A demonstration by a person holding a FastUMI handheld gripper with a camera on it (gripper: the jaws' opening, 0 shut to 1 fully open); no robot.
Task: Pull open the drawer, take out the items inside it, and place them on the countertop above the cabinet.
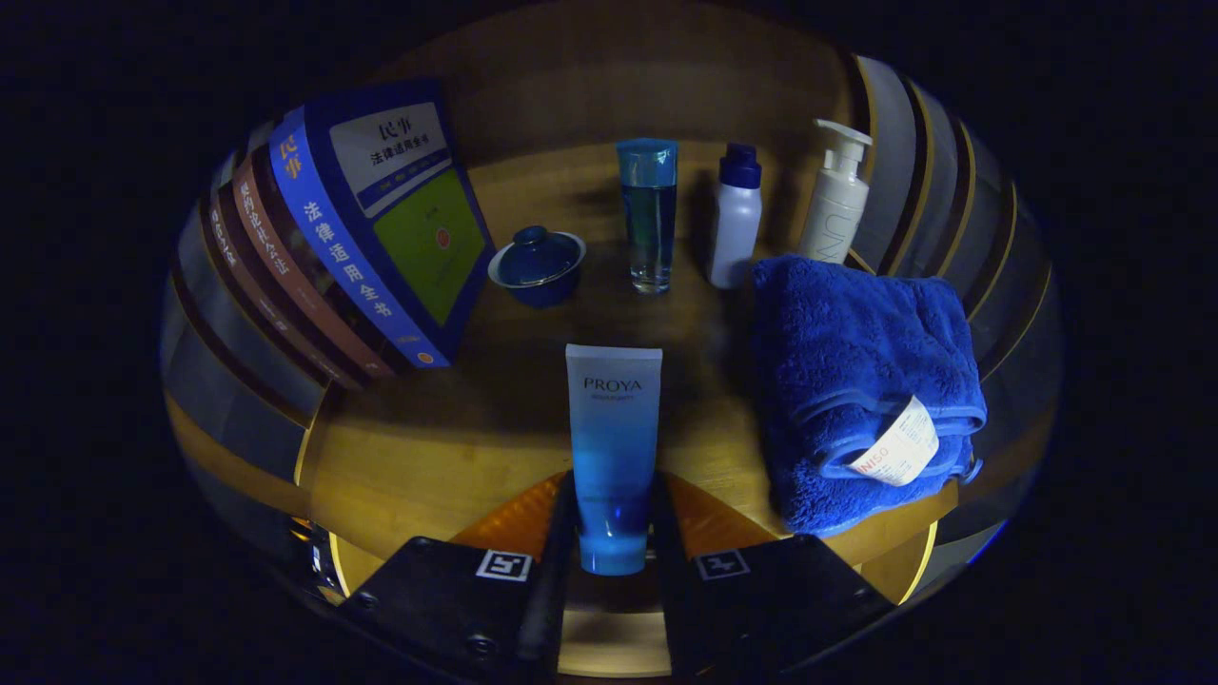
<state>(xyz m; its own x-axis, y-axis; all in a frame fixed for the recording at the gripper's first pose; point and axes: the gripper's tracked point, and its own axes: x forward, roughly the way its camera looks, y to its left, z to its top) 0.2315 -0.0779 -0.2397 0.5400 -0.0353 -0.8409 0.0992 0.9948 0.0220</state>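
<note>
blue tube [612,457], clamped by hand-held gripper [614,533]

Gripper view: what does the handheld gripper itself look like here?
The gripper has two black, blocky finger bodies with slim dark inner fingers, each body carrying a small square black-and-white marker on top. Screw heads dot the left body. No cables or sleeve are visible.

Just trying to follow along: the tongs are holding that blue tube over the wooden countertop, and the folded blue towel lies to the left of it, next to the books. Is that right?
Not quite. In the gripper view the folded blue towel lies to the right of the blue tube, by the pump bottle; the books stand opposite, on the left. The rest holds: the tongs grip the tube over the wooden countertop.
</note>
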